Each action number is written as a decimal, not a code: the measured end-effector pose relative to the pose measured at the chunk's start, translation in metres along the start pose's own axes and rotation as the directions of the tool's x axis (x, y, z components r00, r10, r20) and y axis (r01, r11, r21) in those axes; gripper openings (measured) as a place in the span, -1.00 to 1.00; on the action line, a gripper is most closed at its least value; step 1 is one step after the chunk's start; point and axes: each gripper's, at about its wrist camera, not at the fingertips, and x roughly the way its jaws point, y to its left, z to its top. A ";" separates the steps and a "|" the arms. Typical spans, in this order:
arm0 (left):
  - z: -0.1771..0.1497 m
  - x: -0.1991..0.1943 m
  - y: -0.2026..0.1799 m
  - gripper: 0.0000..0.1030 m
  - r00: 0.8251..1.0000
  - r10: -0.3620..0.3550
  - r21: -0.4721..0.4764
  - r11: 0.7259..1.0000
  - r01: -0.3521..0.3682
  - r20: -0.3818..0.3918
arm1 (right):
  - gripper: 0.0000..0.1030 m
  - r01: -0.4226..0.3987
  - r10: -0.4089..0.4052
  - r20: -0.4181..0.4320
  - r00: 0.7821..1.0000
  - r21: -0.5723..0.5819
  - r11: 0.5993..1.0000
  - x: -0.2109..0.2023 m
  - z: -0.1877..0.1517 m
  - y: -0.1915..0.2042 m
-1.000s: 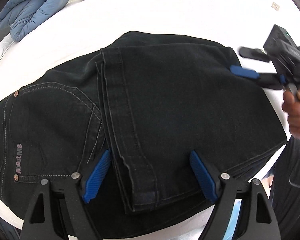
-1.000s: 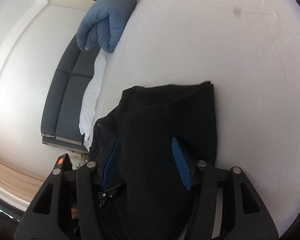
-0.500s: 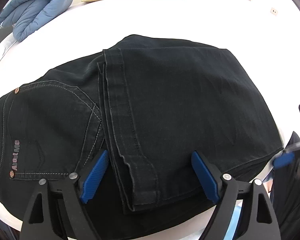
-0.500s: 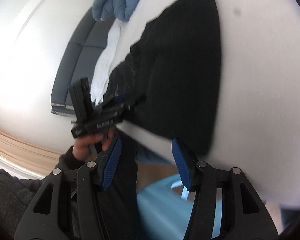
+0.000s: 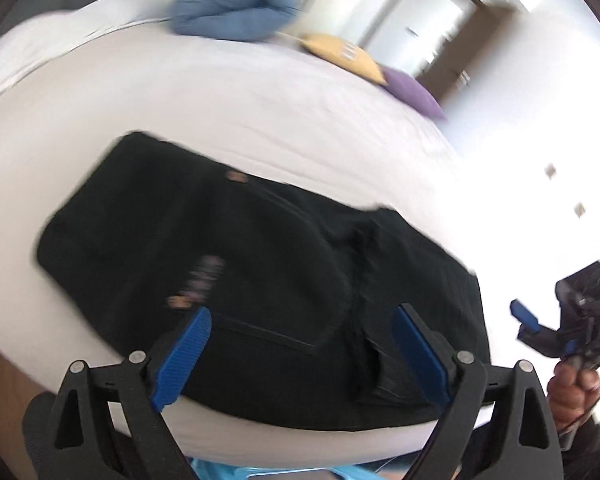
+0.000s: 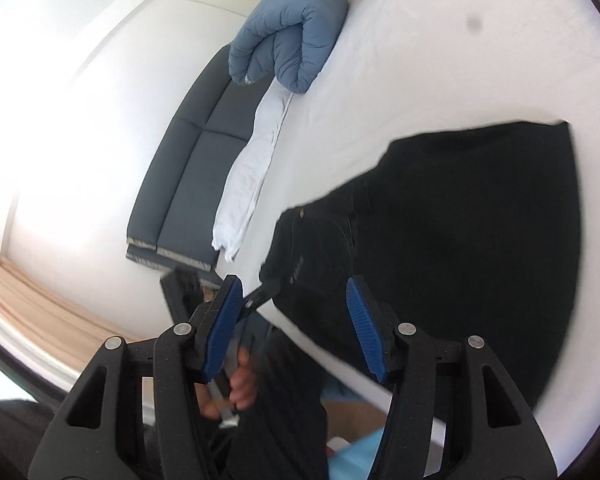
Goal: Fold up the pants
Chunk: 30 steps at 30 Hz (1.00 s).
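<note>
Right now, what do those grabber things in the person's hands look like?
Each is black plastic with triangle-shaped cutouts and silver rivets. The left gripper and right gripper both have two fingers covered in ridged blue pads. The person's sleeve looks dark.

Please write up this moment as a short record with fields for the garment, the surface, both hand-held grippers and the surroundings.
garment: black denim pants, folded into a compact stack, lying flat
surface: white bed sheet
left hand-held gripper: open, jaws have just been opening, holding nothing, off the pants
right hand-held gripper: open, empty, off the pants
surroundings: rolled blue quilted duvet, yellow cushion, purple cushion, dark grey sofa
</note>
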 end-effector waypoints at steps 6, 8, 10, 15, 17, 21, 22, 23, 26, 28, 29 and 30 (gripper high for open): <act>0.008 -0.036 0.103 0.82 0.991 -0.075 -0.380 0.918 0.111 0.109 | 0.04 -0.050 0.053 -0.018 0.998 0.127 0.991 0.063 0.032 -0.004; 0.004 -0.035 0.123 0.82 0.990 -0.091 -0.438 0.889 0.131 0.111 | 0.04 -0.059 0.066 -0.043 0.997 0.139 0.989 0.090 0.035 -0.002; 0.002 -0.033 0.136 0.82 0.990 -0.093 -0.479 0.868 0.132 0.104 | 0.04 -0.061 0.073 -0.080 0.994 0.143 0.988 0.115 0.034 0.000; 0.002 -0.015 0.148 0.82 0.986 -0.116 -0.547 0.821 0.162 0.118 | 0.04 -0.089 0.114 -0.129 0.985 0.183 0.979 0.159 0.029 -0.007; 0.004 -0.006 0.155 0.82 0.988 -0.107 -0.576 0.803 0.153 0.113 | 0.04 -0.105 0.134 -0.128 0.983 0.208 0.972 0.168 0.026 -0.014; 0.001 0.003 0.171 0.82 0.972 -0.165 -0.634 0.737 0.234 0.168 | 0.04 -0.128 0.161 -0.127 0.979 0.234 0.964 0.180 0.025 -0.021; 0.002 0.004 0.171 0.82 0.971 -0.170 -0.630 0.738 0.240 0.171 | 0.04 -0.116 0.151 -0.132 0.980 0.243 0.963 0.182 0.025 -0.025; 0.004 0.006 0.171 0.82 0.969 -0.177 -0.625 0.741 0.247 0.174 | 0.04 -0.102 0.140 -0.136 0.981 0.259 0.960 0.184 0.025 -0.031; 0.007 0.013 0.172 0.82 0.965 -0.196 -0.620 0.740 0.261 0.173 | 0.04 0.014 0.043 -0.167 0.985 0.324 0.946 0.193 0.021 -0.057; 0.011 0.016 0.173 0.82 0.962 -0.210 -0.621 0.735 0.273 0.174 | -0.23 0.069 -0.003 -0.188 0.982 0.347 0.935 0.196 0.019 -0.069; 0.012 0.016 0.173 0.81 0.960 -0.218 -0.622 0.731 0.281 0.177 | -0.24 0.067 -0.001 -0.184 0.983 0.357 0.932 0.198 0.019 -0.071; 0.012 0.015 0.174 0.74 0.958 -0.223 -0.625 0.726 0.288 0.182 | -0.24 0.067 0.000 -0.182 0.983 0.364 0.929 0.199 0.019 -0.071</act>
